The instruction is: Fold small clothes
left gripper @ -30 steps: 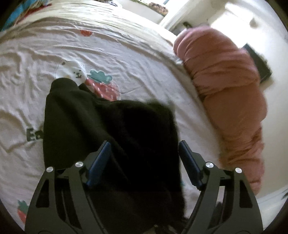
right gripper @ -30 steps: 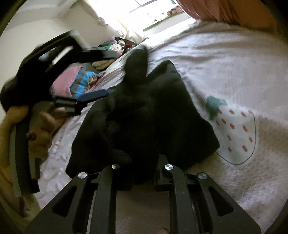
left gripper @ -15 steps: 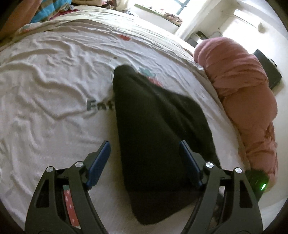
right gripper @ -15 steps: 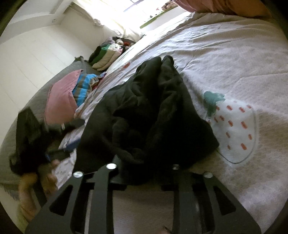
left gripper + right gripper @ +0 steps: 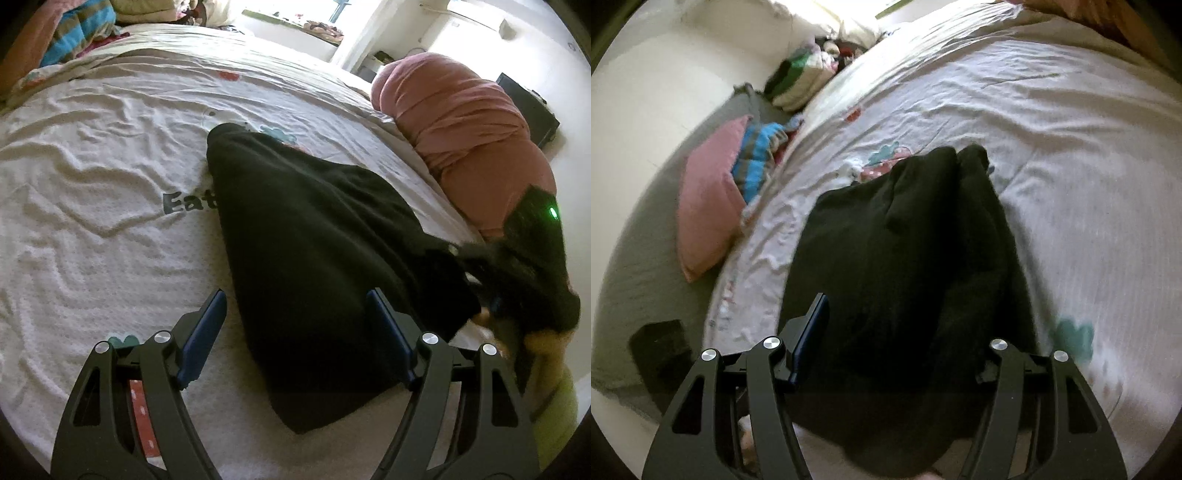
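black garment [image 5: 314, 236] lies on the bed [image 5: 92, 177], on a white sheet w/ cartoon prints and the word "eat" just left of the cloth. seen from the left wrist cam it's a long wedge, narrow end far away, wide end near the cam. from the right wrist cam the black garment [image 5: 908, 266] looks bunched, w/ two rounded lobes at the far end and folds across the middle.

left gripper [image 5: 295, 325] hangs over the near end of the cloth, fingers [image 5: 207, 332] wide apart, nothing pinched; left finger over bare sheet, right finger over the fabric's edge. can't tell if they touch it.

right gripper [image 5: 905, 343] has just been opening; its fingers [image 5: 812, 332] now stand apart w/ the garment's near part lying betw them, not clamped. right-side finger mostly lost against the dark cloth.

in the left cam the right gripper [image 5: 480, 266] shows blurred at the garment's right corner, green light on its body, a hand [image 5: 532, 339] below it.

pink rolled blanket [image 5: 461, 129] along the bed's far right edge. pink pillow [image 5: 709, 199] and striped blue cloth [image 5: 757, 155] lie by the bed's left side, a stack of folded clothes [image 5: 798, 77] further back.
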`<state>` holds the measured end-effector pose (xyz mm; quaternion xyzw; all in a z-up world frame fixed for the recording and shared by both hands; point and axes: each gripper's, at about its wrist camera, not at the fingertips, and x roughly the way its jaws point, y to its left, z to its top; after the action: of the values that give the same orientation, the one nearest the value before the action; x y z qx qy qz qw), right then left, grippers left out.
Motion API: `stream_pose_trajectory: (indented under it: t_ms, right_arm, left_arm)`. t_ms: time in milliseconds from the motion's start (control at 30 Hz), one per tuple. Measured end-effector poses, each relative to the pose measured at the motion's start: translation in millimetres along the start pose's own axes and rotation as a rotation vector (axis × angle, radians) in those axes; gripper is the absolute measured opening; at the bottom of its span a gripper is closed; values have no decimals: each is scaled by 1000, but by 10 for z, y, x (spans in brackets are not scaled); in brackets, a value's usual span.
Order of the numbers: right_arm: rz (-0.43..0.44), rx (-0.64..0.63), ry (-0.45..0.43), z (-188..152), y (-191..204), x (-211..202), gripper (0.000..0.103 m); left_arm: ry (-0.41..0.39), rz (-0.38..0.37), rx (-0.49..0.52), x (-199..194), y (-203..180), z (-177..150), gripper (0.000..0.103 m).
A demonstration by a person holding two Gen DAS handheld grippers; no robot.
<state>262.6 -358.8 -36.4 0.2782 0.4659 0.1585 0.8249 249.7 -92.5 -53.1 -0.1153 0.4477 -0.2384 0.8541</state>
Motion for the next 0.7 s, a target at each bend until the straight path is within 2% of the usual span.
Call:
stream_pose_trajectory:
  t_ms: [67, 200, 267, 367, 433, 600, 700]
  right_arm:
    - [-30, -13, 24, 69, -8, 54, 52]
    - [-51, -62, 22, 76, -27, 70, 28]
    - [-65, -131, 5, 42, 69, -2, 24]
    - [-50, -234, -85, 116, 293, -250, 23]
    - [-56, -267, -114, 148, 344, -303, 23]
    - [-134, -250, -29, 41, 69, -67, 23]
    - [-125, -198, -34, -56, -119, -44, 25]
  left_arm:
    - [3, -8, -1, 1, 4, -6, 70]
    - [1, -13, -2, -7, 14, -1, 70]
    - [-2, -15, -2, -30, 9, -1, 70]
    - [-8, -27, 6, -67, -23, 11, 70]
    - [-4, -34, 19, -61, -58, 11, 70]
    - [33, -12, 44, 43, -105, -46, 70]
    - [49, -7, 59, 85, -127, -78, 70]
